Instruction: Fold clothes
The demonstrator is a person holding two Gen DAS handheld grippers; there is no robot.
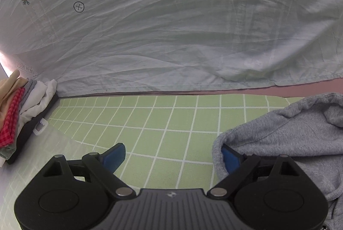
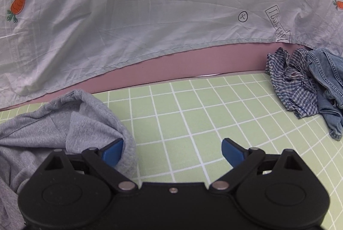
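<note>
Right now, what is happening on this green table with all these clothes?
A person holds a gripper in each hand above a green grid mat, folding clothes. Both the left gripper and the right gripper are open and hold nothing. A crumpled grey hoodie lies between them, not yet folded. A folded stack sits at the left, and a checked shirt and jeans wait at the right.

Green mat with a white grid (image 1: 171, 127) spread flat under both sets of jaws, bare between them. Grey hooded sweatshirt (image 1: 289, 135) crumpled on it — bunched against the right jaw in the left view, against the left jaw in the right view. Stack of folded clothes (image 1: 19, 105) far off to the left jaw's side. Crumpled checked shirt (image 2: 293, 84) and denim garment (image 2: 328, 88) — touching, heaped well beyond the right jaw.
</note>
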